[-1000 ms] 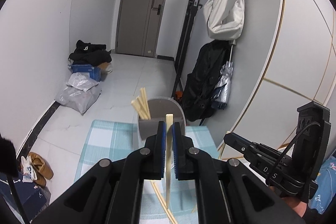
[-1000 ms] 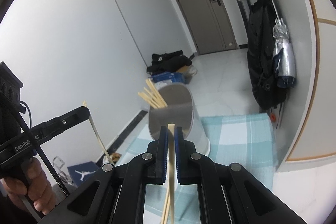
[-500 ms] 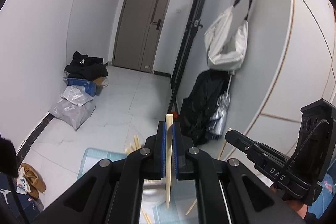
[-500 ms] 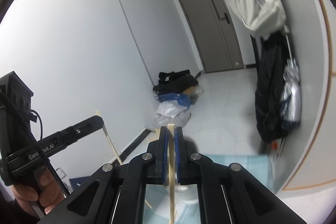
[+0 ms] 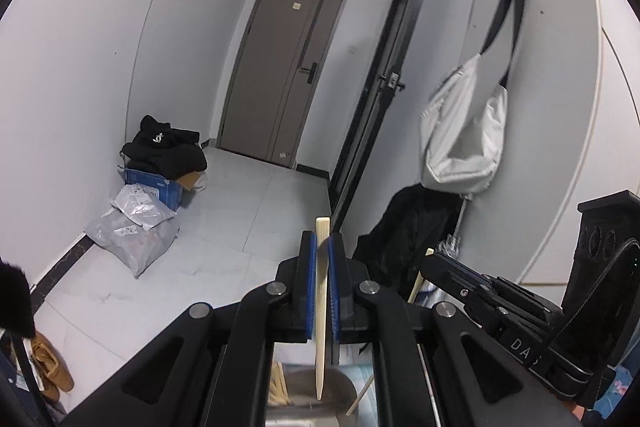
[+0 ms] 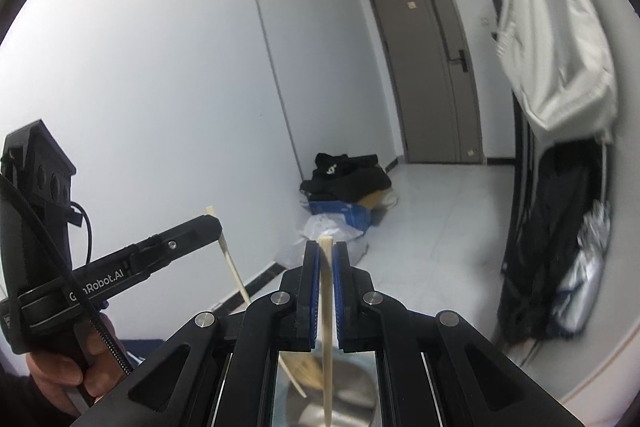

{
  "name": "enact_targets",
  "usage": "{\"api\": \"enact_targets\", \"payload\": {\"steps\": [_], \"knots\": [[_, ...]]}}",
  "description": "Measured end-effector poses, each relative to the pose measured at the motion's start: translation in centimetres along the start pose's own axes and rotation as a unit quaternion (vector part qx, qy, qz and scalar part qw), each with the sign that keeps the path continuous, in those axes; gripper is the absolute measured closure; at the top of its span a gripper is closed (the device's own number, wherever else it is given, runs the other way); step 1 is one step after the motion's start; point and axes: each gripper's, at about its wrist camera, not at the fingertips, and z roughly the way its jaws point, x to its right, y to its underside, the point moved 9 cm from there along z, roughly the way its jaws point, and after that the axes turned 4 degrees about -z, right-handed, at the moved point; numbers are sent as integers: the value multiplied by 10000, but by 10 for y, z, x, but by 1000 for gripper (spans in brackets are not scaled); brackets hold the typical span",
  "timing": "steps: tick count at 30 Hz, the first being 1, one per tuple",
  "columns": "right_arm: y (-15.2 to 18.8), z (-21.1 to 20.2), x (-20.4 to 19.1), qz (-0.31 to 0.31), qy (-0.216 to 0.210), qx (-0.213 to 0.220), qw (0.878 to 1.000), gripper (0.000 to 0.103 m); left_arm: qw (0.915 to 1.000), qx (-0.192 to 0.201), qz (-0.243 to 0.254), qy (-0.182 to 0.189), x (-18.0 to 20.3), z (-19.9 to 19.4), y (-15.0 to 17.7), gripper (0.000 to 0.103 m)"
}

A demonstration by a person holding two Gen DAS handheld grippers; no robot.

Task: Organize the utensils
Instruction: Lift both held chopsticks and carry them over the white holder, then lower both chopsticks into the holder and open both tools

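Observation:
My left gripper (image 5: 322,247) is shut on a pale wooden chopstick (image 5: 320,347) that hangs point down over the metal utensil holder (image 5: 340,401) at the bottom edge. Several chopsticks (image 5: 276,383) lean inside the holder. My right gripper (image 5: 430,263) reaches in from the right, shut on a second chopstick (image 5: 416,283). In the right wrist view, my right gripper (image 6: 327,247) clamps its chopstick (image 6: 328,347) above the holder (image 6: 356,399). The left gripper (image 6: 216,227) comes in from the left with its chopstick (image 6: 232,263), held by a person's hand (image 6: 56,375).
A tiled hallway runs to a brown door (image 5: 280,75). Black clothes on a blue box (image 5: 160,171) and plastic bags (image 5: 132,231) lie at the left wall. A white bag (image 5: 464,139), a black coat (image 5: 400,239) and an umbrella hang at the right. Shoes (image 5: 52,371) sit bottom left.
Both grippers have lifted with their chopsticks. The holder and the checked cloth have slid down to the bottom edge of both views. More of the hallway and door shows.

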Motion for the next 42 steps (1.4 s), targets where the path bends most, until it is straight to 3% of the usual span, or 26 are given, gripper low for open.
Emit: {"api": "enact_targets", "payload": {"steps": [6, 12, 25, 34, 42], "knots": [[2, 31, -2, -263, -53, -30, 9996, 97, 9999, -62, 18, 138, -7, 21, 19, 100], [27, 56, 8, -247, -69, -221, 9994, 97, 9998, -191, 11, 106, -15, 33, 34, 100], [46, 68, 7, -474, -216, -285, 9982, 97, 9995, -296, 0, 93, -22, 38, 45, 100], [65, 71, -5, -653, -395, -430, 9962, 97, 9958, -861, 288, 96, -18, 38, 71, 100], [91, 73, -10, -542, -478, -739, 9946, 96, 9905, -1346, 236, 143, -24, 37, 87, 100]]}}
